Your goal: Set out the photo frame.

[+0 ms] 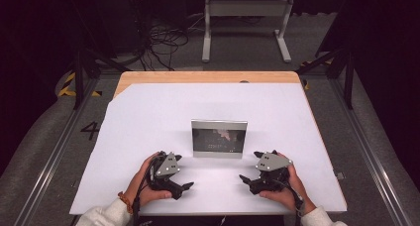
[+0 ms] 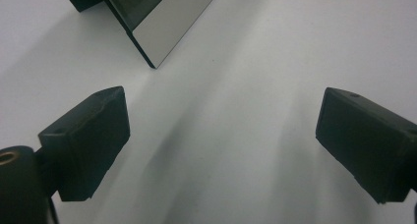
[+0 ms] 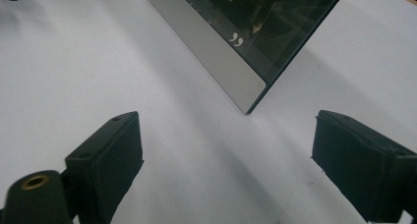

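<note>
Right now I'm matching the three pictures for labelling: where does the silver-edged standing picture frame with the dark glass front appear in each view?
High view: the silver-edged picture frame stands mid-table, just beyond both grippers.
Left gripper view: its lower corner enters at top left.
Right gripper view: its silver bottom band and dark glass cross the top centre.
Shared landmark: the white table cover the frame stands on.

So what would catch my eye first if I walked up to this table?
Probably the picture frame, standing upright in the middle of the white table with its dark glass facing the person. Next, the two black grippers just in front of it, left gripper and right gripper, each in a hand with jaws open and holding nothing.
</note>
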Demonstrator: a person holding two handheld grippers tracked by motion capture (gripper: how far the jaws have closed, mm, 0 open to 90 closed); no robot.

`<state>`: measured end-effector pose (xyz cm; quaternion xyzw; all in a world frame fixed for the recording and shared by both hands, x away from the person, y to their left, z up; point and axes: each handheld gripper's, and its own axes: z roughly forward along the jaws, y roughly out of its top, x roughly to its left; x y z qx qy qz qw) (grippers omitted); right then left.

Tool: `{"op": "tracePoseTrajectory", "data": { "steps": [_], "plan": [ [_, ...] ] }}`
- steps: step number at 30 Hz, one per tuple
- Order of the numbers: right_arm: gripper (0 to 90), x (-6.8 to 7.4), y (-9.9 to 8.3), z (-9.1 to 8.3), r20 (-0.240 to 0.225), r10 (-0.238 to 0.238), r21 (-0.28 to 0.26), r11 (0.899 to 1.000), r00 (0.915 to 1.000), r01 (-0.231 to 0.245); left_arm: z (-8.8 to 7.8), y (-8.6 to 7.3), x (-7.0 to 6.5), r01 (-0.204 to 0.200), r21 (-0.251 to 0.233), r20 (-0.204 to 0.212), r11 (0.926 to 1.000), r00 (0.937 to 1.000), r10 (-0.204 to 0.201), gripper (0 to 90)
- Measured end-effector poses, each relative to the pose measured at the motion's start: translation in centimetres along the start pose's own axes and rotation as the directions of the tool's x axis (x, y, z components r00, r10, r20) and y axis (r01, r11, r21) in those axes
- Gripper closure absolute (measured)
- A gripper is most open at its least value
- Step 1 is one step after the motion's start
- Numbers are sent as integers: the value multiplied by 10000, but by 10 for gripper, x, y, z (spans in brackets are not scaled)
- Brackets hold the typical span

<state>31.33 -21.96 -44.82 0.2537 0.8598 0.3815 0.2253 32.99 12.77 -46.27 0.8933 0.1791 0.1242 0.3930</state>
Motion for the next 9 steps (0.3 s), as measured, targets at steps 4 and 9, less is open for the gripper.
{"op": "tracePoseTrajectory", "data": {
  "steps": [4, 9],
  "plan": [
    [120, 1, 0, 1, -21, 25, 29, 10000, 10000, -25, -1, 0, 0, -23, 52, -18, 10000, 10000, 23, 71],
    [120, 1, -1, 1, 45, -2, 63, 10000, 10000, 1, 1, 1, 0, -57, 110, 24, 9999, 10000, 57, 71]
  ]
}}
